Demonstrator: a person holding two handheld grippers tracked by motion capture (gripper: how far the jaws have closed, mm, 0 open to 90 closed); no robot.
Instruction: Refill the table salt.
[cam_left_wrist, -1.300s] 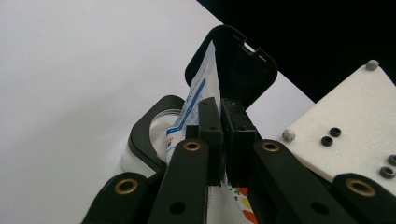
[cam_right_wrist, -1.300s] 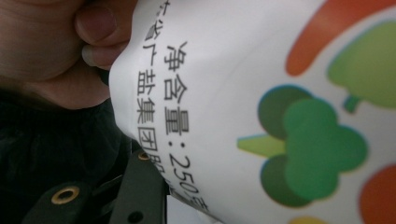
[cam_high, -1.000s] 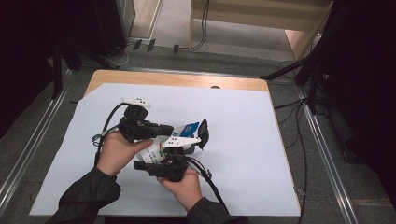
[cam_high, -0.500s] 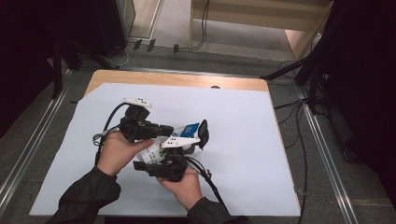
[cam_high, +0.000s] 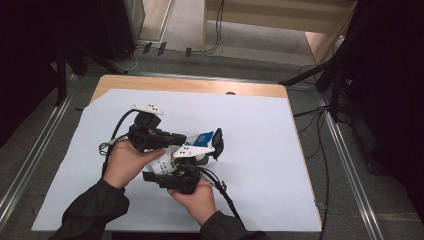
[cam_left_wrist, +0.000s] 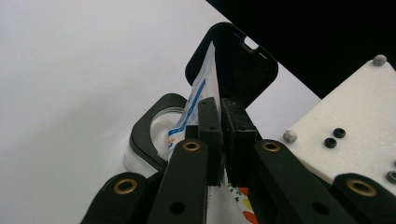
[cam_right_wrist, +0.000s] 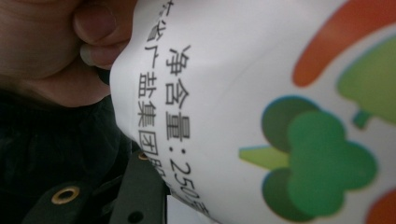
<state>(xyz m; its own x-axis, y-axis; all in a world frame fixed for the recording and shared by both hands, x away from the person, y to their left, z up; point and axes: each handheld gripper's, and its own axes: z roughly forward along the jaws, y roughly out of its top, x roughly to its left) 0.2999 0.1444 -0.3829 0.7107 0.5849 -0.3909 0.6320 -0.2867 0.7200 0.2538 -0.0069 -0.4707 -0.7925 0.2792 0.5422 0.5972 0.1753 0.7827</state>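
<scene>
Black left claw (cam_left_wrist: 220, 140) tight on the printed white packet (cam_left_wrist: 198, 93).

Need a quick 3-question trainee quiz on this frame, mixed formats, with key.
1. True or false: the left gripper has its fingers clamped on the bag.
2. The black lid of the clear container is: A) flipped open, B) shut, C) lying apart on the table.
3. In the high view, which gripper sits nearer the person?

Key: 1 true; 2 A; 3 the right gripper.
</scene>
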